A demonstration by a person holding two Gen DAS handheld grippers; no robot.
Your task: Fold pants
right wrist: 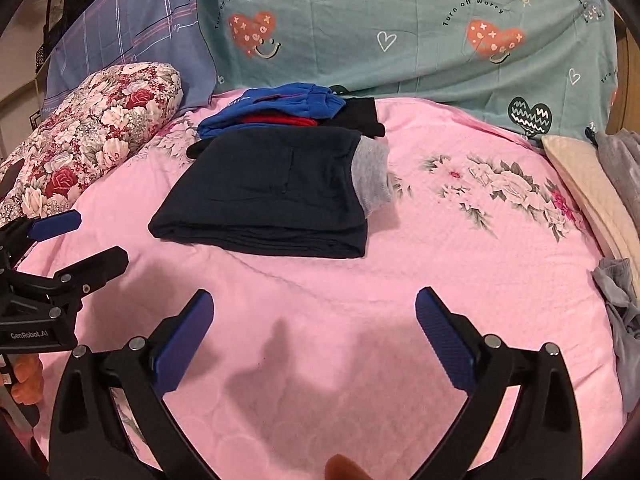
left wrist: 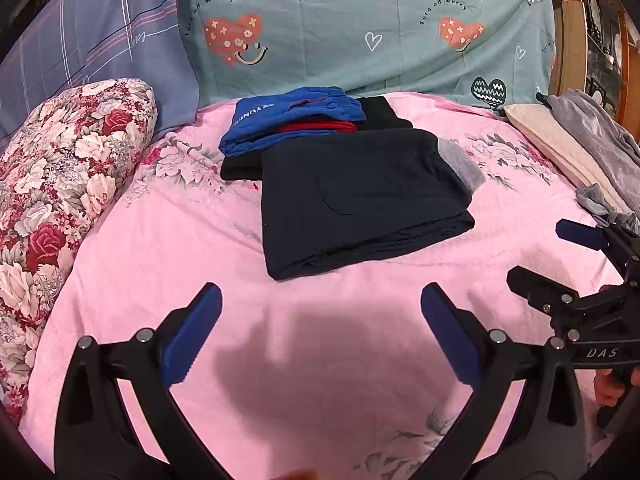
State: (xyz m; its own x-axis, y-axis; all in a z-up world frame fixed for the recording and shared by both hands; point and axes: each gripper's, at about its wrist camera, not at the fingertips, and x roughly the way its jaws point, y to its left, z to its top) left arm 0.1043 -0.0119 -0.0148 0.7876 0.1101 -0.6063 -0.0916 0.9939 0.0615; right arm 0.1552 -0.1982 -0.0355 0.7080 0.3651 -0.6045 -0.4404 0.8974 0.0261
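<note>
Dark navy pants (left wrist: 360, 196) lie folded in a flat rectangle on the pink bedspread (left wrist: 168, 248), with a grey lining showing at their right end; they also show in the right wrist view (right wrist: 272, 196). My left gripper (left wrist: 320, 312) is open and empty, held above the bedspread in front of the pants. My right gripper (right wrist: 314, 316) is open and empty too, nearer than the pants and to their right. The right gripper also shows at the right edge of the left wrist view (left wrist: 552, 256). The left gripper also shows at the left edge of the right wrist view (right wrist: 96, 240).
Behind the navy pants lies a stack of folded blue, red and black clothes (left wrist: 296, 120). A floral pillow (left wrist: 60, 184) is at the left, a teal pillow (left wrist: 360, 28) at the back. Cream and grey garments (right wrist: 600, 184) are piled at the right edge of the bed.
</note>
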